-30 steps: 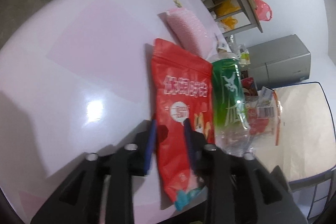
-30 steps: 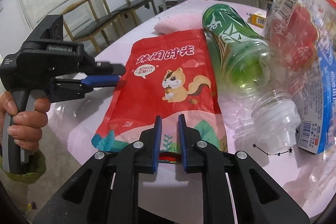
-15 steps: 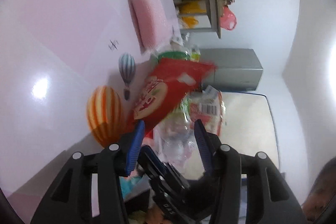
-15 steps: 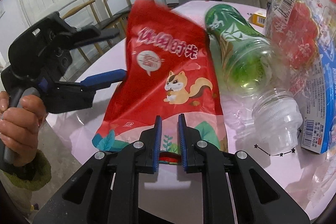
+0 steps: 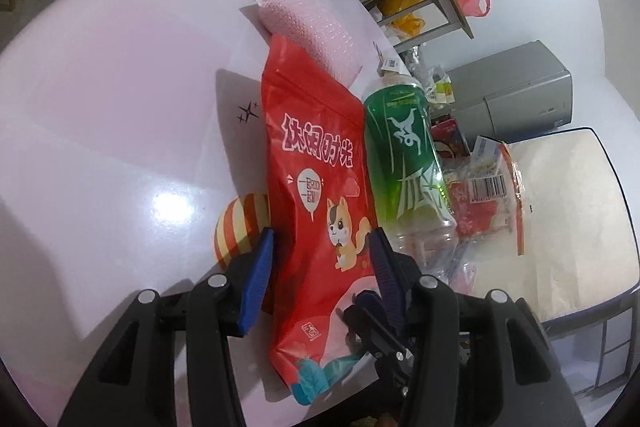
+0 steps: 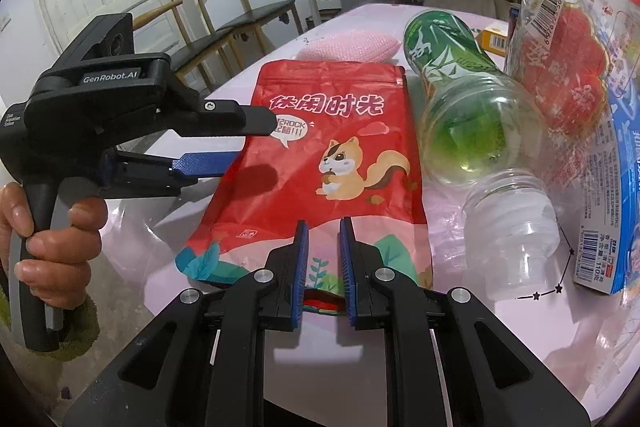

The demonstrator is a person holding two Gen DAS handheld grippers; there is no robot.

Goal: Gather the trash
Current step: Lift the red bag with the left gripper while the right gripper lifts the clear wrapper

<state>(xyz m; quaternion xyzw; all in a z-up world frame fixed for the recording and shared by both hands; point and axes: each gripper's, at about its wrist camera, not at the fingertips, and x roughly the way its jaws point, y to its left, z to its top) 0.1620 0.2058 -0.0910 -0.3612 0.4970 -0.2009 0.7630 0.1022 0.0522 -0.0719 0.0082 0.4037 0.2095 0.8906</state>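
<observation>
A red snack bag [image 5: 316, 167] [image 6: 340, 147] with a squirrel picture lies flat on the pink table [image 5: 120, 107]. My right gripper [image 6: 323, 223] is shut on the bag's bottom edge, which is bunched between its blue pads. My left gripper [image 5: 320, 233] [image 6: 248, 141] is open and straddles the bag's left edge, one finger above it and one below, neither pressing on it. To the right of the bag lies a green plastic bottle [image 5: 404, 147] [image 6: 460, 99] on its side. Beyond the bottle is a clear printed wrapper [image 5: 484, 195] [image 6: 580, 87].
A pink bubble-wrap pouch [image 5: 308, 31] [image 6: 348, 45] lies past the bag's top. A hand [image 6: 52, 227] holds the left gripper off the table's left edge. Wooden chairs [image 6: 240, 23] stand behind it, and a grey cabinet [image 5: 516, 95] and shelves lie beyond the far side.
Half a second ago the bag's top was raised off the table; it now lies flat again. The left gripper's jaws stand wider than a second ago. The right gripper has kept still.
</observation>
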